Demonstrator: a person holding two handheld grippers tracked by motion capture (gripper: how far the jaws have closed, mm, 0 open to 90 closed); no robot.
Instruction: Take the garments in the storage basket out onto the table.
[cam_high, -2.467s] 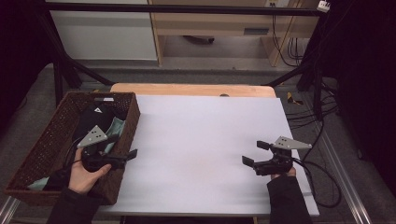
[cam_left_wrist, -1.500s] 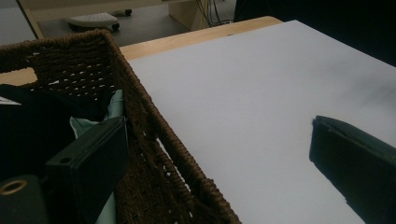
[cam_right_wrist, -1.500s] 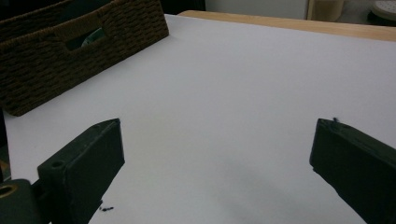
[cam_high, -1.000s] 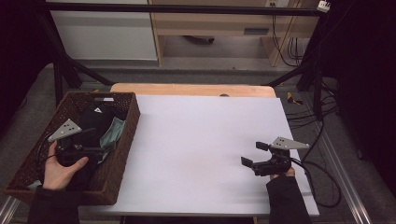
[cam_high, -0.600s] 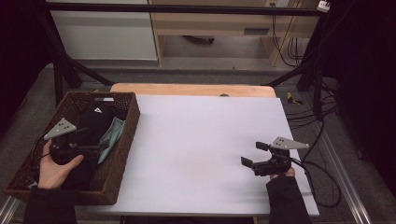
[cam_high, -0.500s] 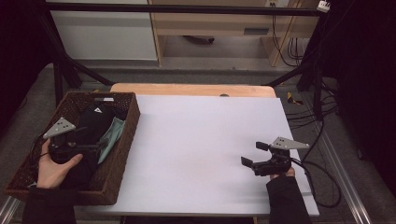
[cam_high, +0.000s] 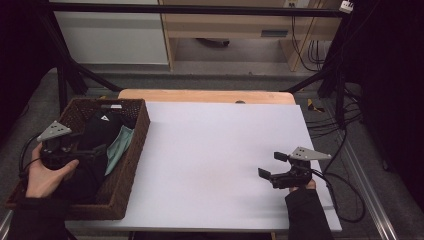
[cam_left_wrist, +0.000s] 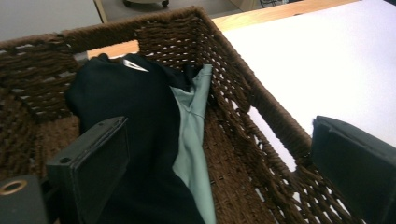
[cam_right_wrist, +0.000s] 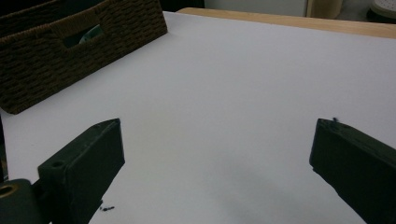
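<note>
A dark brown wicker basket (cam_high: 134, 150) stands at the table's left edge. Inside it lie a black garment (cam_high: 102, 127) with a small white label and a pale green garment (cam_high: 119, 147) against the right wall. My left gripper (cam_high: 95, 150) hovers over the basket's interior, open and holding nothing. In the left gripper view its jaws stand wide apart above the black garment (cam_left_wrist: 135, 121) and the green garment (cam_left_wrist: 191, 135), with the right jaw over the basket rim (cam_left_wrist: 261, 107). My right gripper (cam_high: 270, 165) rests low over the white tabletop at the front right, open and holding nothing.
A white sheet (cam_high: 215, 150) covers the table, with a wooden strip (cam_high: 205, 95) showing at its far edge. The right gripper view looks across the white surface (cam_right_wrist: 233, 93) to the basket (cam_right_wrist: 70, 51). Cables trail off the table's right side.
My left gripper has drawn back to the left, from the basket's right rim to over its interior. The right gripper has stayed put.
</note>
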